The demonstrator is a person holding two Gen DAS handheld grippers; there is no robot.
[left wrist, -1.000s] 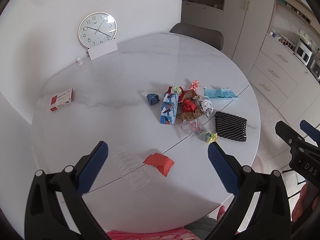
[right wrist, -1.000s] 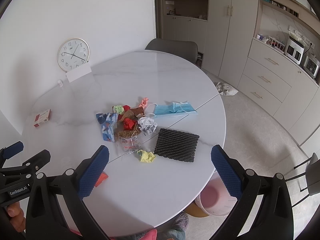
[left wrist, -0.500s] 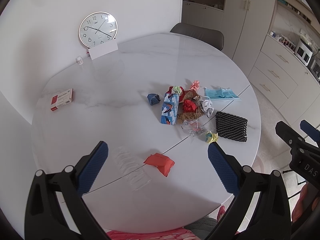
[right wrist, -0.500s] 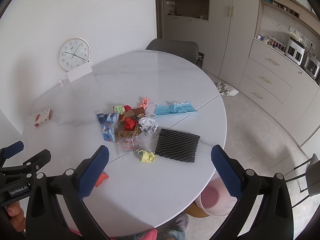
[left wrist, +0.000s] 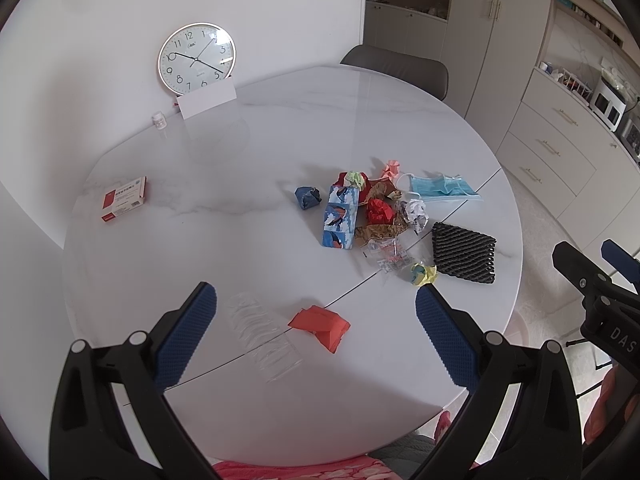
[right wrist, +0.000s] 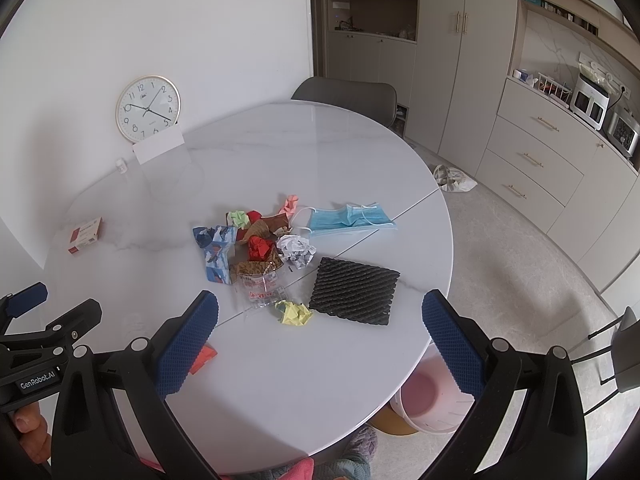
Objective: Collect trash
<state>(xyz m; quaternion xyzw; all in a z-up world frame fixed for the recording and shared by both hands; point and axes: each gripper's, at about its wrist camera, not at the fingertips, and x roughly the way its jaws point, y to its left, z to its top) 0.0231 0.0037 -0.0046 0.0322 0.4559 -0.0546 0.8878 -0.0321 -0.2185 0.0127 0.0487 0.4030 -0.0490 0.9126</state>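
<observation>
A round white bench (left wrist: pixel 200 240) fills a bright kitchen room. In your left view, your left claw (left wrist: pixel 316 320) is wide open and holds nothing. It hangs over a red paper (left wrist: pixel 320 324), likely your first pick. The trash pile (left wrist: pixel 372 216) sits farther back. In your right view, your right claw (right wrist: pixel 320 328) is wide open too, above a yellow wad (right wrist: pixel 294 312). A pink bin (right wrist: pixel 432 404) waits below the bench edge, handy for dropping.

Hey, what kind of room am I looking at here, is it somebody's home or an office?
Most likely a home dining area open to a kitchen: a round marble-look table with a chair tucked in, drawer cabinets, and countertop appliances at the right.
</observation>
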